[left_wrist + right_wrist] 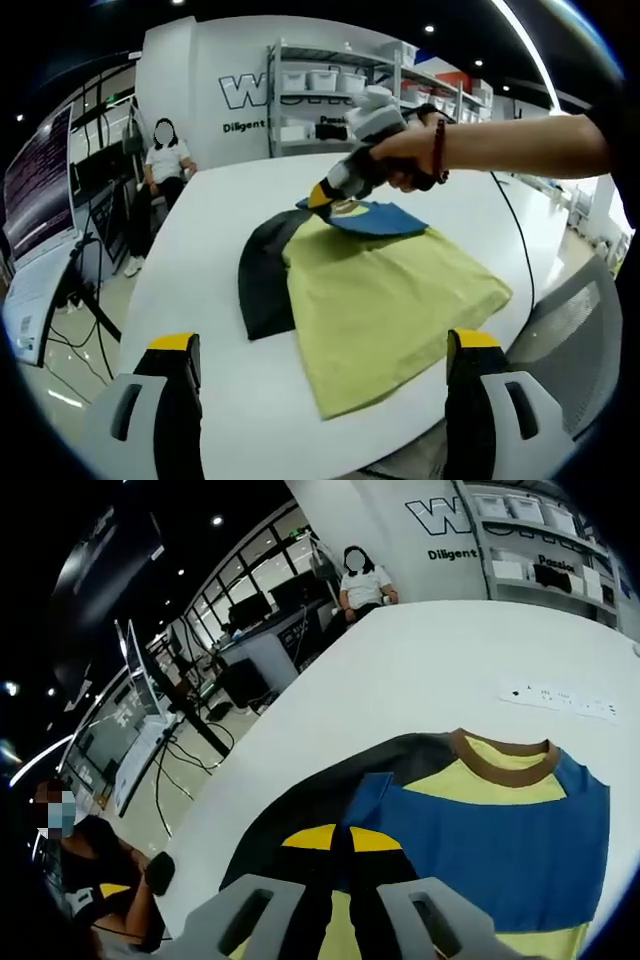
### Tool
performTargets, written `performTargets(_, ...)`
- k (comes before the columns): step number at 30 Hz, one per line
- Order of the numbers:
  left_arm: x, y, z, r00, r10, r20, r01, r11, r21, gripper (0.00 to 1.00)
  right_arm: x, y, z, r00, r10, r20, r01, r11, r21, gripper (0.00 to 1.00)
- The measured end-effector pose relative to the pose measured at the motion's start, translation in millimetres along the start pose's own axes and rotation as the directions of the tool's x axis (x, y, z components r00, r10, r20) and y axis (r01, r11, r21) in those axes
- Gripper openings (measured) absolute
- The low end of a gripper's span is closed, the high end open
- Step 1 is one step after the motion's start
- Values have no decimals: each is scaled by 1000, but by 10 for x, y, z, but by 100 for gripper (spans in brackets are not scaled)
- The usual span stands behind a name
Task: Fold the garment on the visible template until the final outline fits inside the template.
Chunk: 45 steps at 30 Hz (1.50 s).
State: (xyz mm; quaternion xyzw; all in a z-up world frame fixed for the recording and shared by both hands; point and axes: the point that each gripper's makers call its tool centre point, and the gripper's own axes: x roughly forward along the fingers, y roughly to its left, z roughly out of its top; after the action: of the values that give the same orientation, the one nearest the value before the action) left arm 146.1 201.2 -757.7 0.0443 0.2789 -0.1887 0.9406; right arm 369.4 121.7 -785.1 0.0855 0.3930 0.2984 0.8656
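the garment (385,300), soft, light and floppy, lies on the white tabletop (230,400) over the dark template (262,285); right gripper (335,842) looks clamped on its blue fold near the collar, left gripper (325,375) hangs apart, so edges and corners seem best to grip.

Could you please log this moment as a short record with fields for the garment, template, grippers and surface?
garment: yellow and blue T-shirt with brown collar, partly folded
template: dark sheet, under the T-shirt, sticking out on one side
right gripper: shut on the T-shirt's blue part
left gripper: open, clear of the T-shirt
surface: white table
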Motion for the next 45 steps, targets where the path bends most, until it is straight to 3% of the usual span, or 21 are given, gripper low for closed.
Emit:
performTargets(12,6,81,-52,1000,8,0,-8,1000,-7,98,347,24,-161,999,9,-45,-11,999,-34,1)
performTargets(20,48,76,-66,1000,-2,-7,1,1000,-8,98,415,26,-255,998,14,-66,-18,998,-64,2)
performTargets(26,68,73,-62,1000,-4,-9,4,1000,-3,99,375,-22,-198,999,12,-43,-16,996,-84,10)
performTargets(40,65,66,21,1000,7,5,-7,1000,1,99,173,-293,-112,999,-29,27,32,992,-126,55)
performTargets(45,65,45,63,1000,8,11,-8,1000,4,99,78,-523,-114,996,-80,41,85,988,-131,66)
